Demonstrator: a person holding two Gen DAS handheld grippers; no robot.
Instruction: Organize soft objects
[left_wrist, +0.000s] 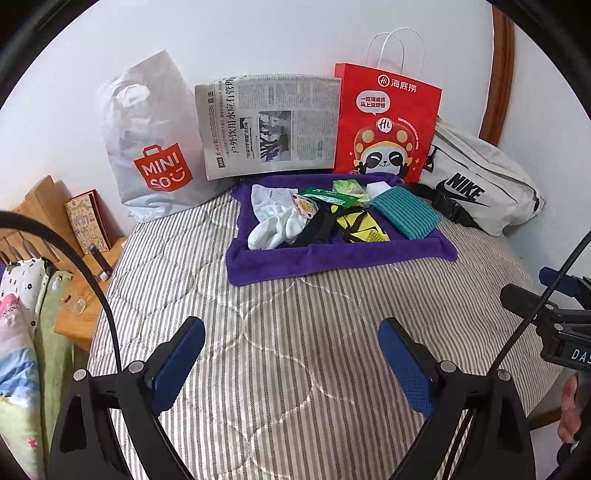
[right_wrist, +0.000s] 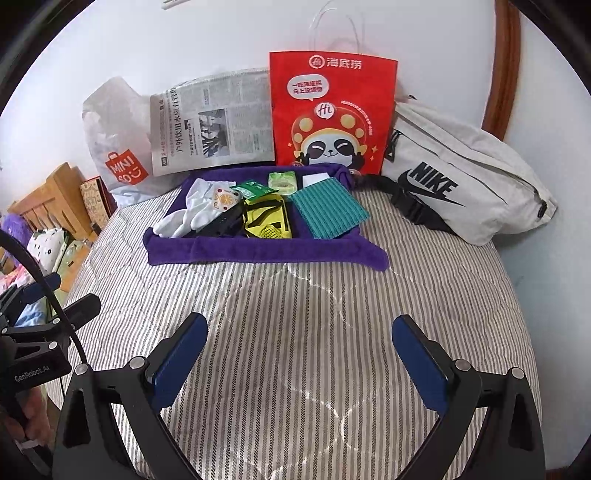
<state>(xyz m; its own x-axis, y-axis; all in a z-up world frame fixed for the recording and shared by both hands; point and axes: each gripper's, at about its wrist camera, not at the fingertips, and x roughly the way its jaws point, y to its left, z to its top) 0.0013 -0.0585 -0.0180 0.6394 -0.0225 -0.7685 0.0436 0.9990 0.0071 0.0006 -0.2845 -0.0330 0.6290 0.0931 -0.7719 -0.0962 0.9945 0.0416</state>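
While both claws, left claw (left_wrist: 291, 363) and right claw (right_wrist: 300, 360), are held apart and empty above the striped bed quilt (left_wrist: 295, 325), the limp white cloth gloves (left_wrist: 277, 225) on the purple towel (left_wrist: 332, 258) are judged light, best pinched mid-bunch.

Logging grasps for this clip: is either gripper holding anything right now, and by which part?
Nothing is held. The left gripper and right gripper are both open over the striped bedcover, short of the purple towel.
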